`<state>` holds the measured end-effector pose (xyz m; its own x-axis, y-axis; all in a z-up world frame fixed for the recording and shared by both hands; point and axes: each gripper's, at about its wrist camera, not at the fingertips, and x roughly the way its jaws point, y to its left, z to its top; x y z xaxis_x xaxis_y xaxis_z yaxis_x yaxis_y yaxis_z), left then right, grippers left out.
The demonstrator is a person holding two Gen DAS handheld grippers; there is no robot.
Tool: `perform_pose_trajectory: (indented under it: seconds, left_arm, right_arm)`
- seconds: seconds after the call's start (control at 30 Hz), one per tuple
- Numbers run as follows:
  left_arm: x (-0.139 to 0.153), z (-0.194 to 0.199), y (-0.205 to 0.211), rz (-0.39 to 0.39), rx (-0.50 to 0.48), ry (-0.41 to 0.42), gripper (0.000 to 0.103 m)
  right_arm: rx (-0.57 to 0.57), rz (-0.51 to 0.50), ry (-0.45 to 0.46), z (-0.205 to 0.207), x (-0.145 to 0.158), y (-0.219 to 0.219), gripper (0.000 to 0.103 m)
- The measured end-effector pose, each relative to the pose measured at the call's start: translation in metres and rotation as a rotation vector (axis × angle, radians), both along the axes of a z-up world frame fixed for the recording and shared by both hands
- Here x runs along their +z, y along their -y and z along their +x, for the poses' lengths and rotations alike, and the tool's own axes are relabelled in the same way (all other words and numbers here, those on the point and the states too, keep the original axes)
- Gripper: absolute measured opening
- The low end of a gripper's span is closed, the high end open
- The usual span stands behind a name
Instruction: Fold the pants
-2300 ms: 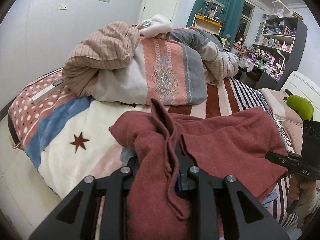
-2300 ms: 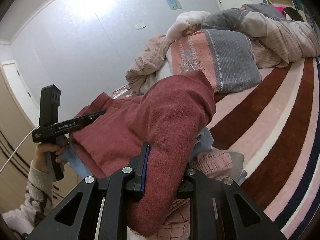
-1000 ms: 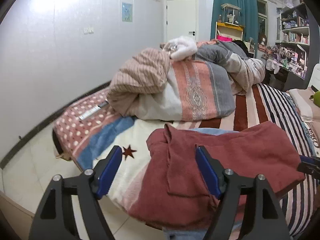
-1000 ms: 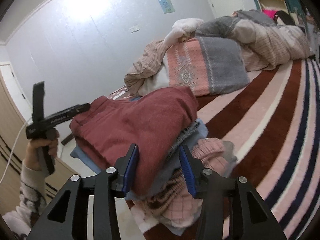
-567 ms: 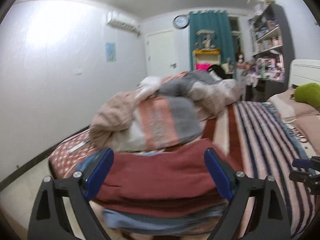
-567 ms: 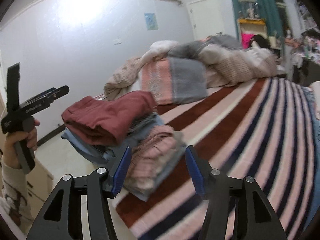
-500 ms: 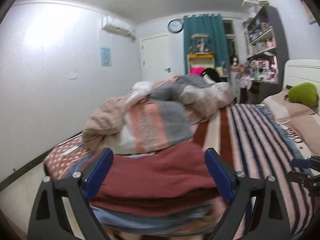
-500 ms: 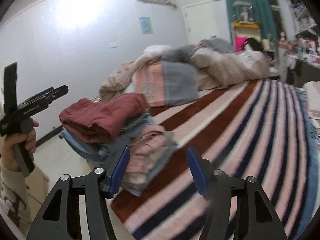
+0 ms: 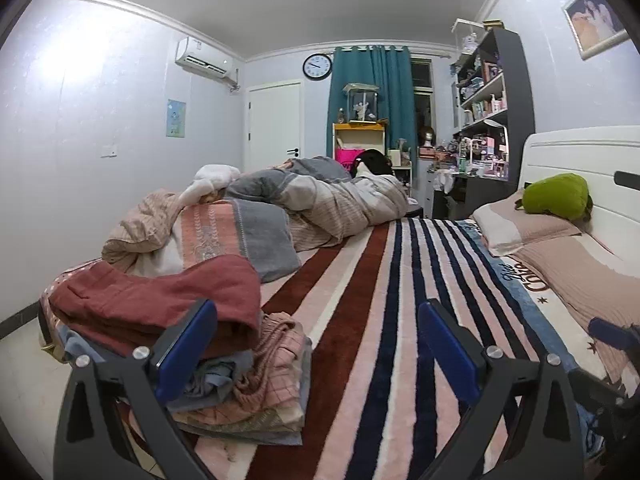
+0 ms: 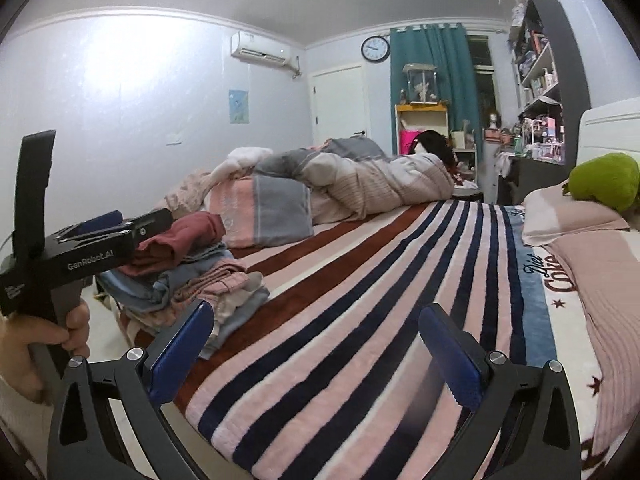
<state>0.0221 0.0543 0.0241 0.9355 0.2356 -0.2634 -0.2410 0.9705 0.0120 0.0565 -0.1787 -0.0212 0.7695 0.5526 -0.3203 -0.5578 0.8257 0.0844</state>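
Note:
The folded dark-red pants (image 9: 160, 300) lie on top of a stack of folded clothes (image 9: 248, 392) at the bed's front left corner; they also show in the right wrist view (image 10: 180, 236). My left gripper (image 9: 316, 348) is open and empty, held back from the stack, its left finger in front of the pile. My right gripper (image 10: 320, 344) is open and empty above the striped blanket (image 10: 360, 320). The left gripper also shows at the left of the right wrist view (image 10: 100, 228), beside the stack.
A heap of bedding (image 9: 280, 216) lies across the far left of the bed. Pillows (image 9: 532, 228) and a green plush (image 9: 556, 194) sit by the white headboard on the right. Shelves and a desk stand behind.
Both grippers let go of the red pants, opened wide and pulled back from the stack. The pants now rest folded on the pile.

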Motion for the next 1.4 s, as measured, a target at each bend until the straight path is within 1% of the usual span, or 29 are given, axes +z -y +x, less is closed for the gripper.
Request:
perform_pose_trajectory:
  seconds: [0.07,0.13,0.17,0.33,0.67,1.2,1.4]
  left_arm:
    - [-0.001,-0.004,0.006,0.009,-0.004,-0.006,0.100]
    - [-0.001,-0.010,0.009,0.013,-0.004,-0.007,0.100]
    - [-0.001,-0.012,0.010,0.012,-0.005,-0.006,0.100]
    - [-0.003,-0.019,0.013,0.017,-0.016,-0.011,0.100]
    - [-0.005,-0.024,0.012,-0.010,-0.039,-0.006,0.100]
    - [-0.010,-0.028,0.016,-0.013,-0.052,-0.008,0.100]
    - [-0.011,-0.028,0.016,-0.015,-0.054,-0.011,0.100]
  right_arm:
    - [0.003,0.001,-0.014,0.001,-0.002,0.001,0.102]
    - [-0.029,0.007,0.017,-0.003,-0.002,0.006,0.102]
    - [-0.028,0.021,0.019,-0.004,-0.002,0.008,0.102]
    - [-0.048,0.049,0.001,-0.003,-0.004,0.015,0.102]
    - [-0.082,-0.018,0.048,-0.017,-0.003,0.013,0.102]
    - [-0.113,-0.013,0.067,-0.024,-0.002,0.018,0.102]
    - [-0.125,0.007,0.078,-0.026,-0.002,0.023,0.102]
